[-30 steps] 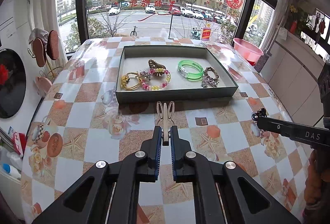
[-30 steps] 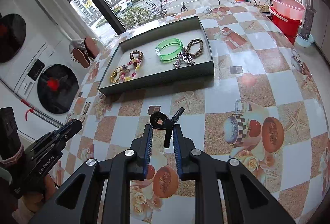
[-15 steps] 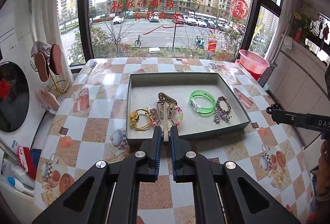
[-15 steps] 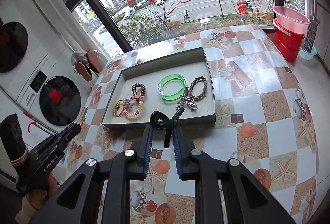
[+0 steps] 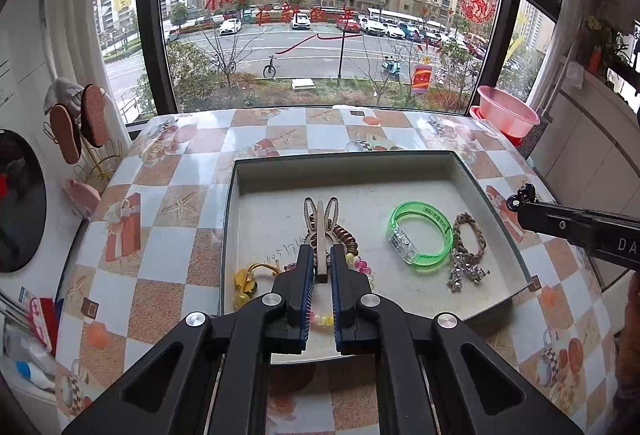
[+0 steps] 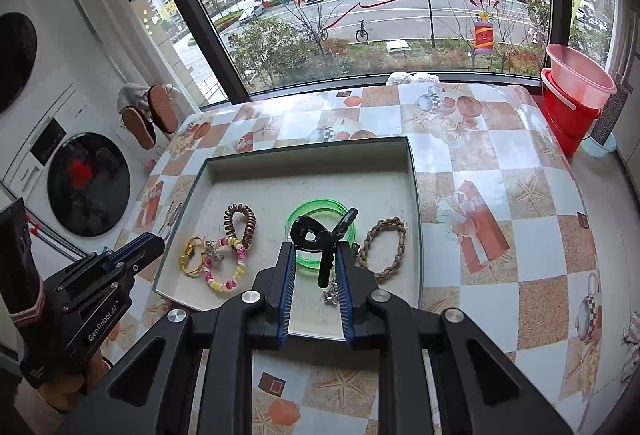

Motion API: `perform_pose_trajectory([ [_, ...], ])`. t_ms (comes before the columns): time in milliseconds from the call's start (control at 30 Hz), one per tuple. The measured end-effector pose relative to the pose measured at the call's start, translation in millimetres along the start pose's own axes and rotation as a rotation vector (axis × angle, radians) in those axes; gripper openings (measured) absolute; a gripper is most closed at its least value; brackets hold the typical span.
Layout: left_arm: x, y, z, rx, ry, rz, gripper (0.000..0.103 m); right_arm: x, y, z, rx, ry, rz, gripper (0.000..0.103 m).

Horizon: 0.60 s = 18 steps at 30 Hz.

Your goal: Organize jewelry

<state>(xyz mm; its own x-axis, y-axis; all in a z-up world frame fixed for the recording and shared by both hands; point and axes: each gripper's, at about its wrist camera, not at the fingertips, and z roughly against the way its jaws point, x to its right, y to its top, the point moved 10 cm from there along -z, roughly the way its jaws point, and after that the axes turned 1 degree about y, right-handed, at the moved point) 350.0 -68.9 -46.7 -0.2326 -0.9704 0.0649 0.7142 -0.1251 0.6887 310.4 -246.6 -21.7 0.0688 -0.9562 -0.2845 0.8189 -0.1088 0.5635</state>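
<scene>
My left gripper (image 5: 320, 267) is shut on a beige rabbit-ear hair clip (image 5: 320, 223), held over the left half of the shallow grey tray (image 5: 344, 159). My right gripper (image 6: 316, 263) is shut on a black hair clip (image 6: 322, 235), held over the tray's (image 6: 312, 149) near side above the green bangle (image 6: 320, 211). In the tray lie the green bangle (image 5: 420, 235), a braided brown bracelet (image 6: 382, 247), a coiled brown hair tie (image 6: 240, 221), a pastel bead bracelet (image 6: 226, 267), a yellow piece (image 6: 190, 255) and a silver charm (image 5: 464, 269).
The tray sits on a table with a checked, picture-printed cloth (image 6: 500, 195) by a large window. Pink and red basins (image 6: 576, 91) stand past the table's right end. Slippers on a rack (image 5: 76, 127) and a washing machine (image 6: 88, 183) are at the left.
Both grippers have moved forward from the near table to above the tray, each keeping its clip. The tray's contents have not shifted.
</scene>
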Motion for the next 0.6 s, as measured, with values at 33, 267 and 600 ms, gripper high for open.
perform_pose_trajectory([
  [33, 0, -1, -6, -0.009, 0.002, 0.001, 0.021, 1, -2, -8, -0.010, -0.006, 0.004, 0.022],
  [267, 0, -11, -39, -0.050, 0.027, -0.020, 0.021, 17, -19, -49, -0.063, -0.027, -0.013, 0.022],
  [600, 4, -26, -57, -0.077, 0.061, -0.052, 0.021, 22, -31, -70, -0.080, -0.060, 0.007, 0.022],
])
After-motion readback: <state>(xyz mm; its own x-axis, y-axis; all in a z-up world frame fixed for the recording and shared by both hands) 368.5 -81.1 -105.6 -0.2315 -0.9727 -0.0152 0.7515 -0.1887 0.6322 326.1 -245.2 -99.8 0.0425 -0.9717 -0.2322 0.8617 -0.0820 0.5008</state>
